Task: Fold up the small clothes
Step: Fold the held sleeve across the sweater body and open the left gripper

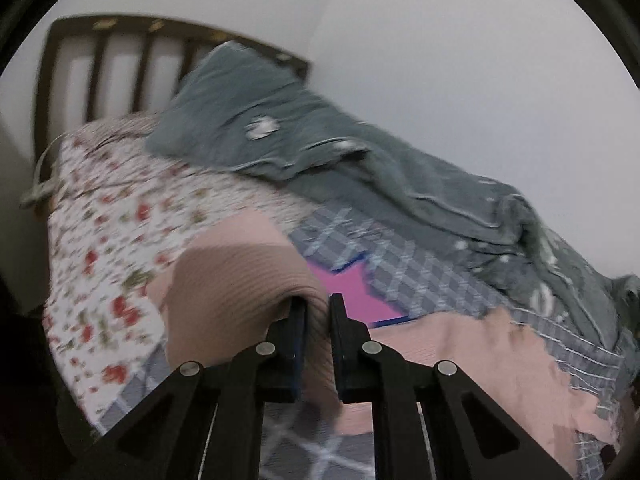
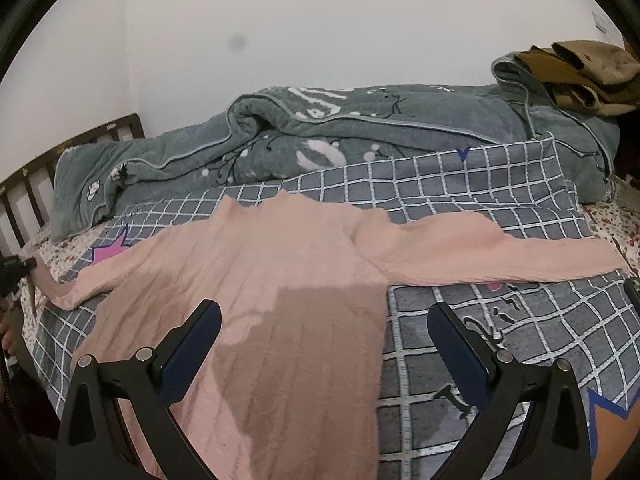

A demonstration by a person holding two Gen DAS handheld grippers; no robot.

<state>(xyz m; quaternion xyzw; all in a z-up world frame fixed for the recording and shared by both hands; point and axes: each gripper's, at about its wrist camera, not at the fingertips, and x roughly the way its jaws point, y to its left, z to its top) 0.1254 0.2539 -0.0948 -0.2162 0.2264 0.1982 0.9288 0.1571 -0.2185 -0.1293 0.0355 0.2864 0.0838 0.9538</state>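
Observation:
A pink ribbed long-sleeved top lies spread on the grey checked bedcover, its right sleeve stretched out to the right. My left gripper is shut on the end of the left sleeve and holds it lifted off the bed. That gripper shows at the far left edge of the right wrist view. My right gripper is open and empty, hovering over the top's lower right part.
A rumpled grey quilt lies along the wall behind the top. A floral sheet and the dark wooden headboard are at the left. Brown clothes are piled at the far right.

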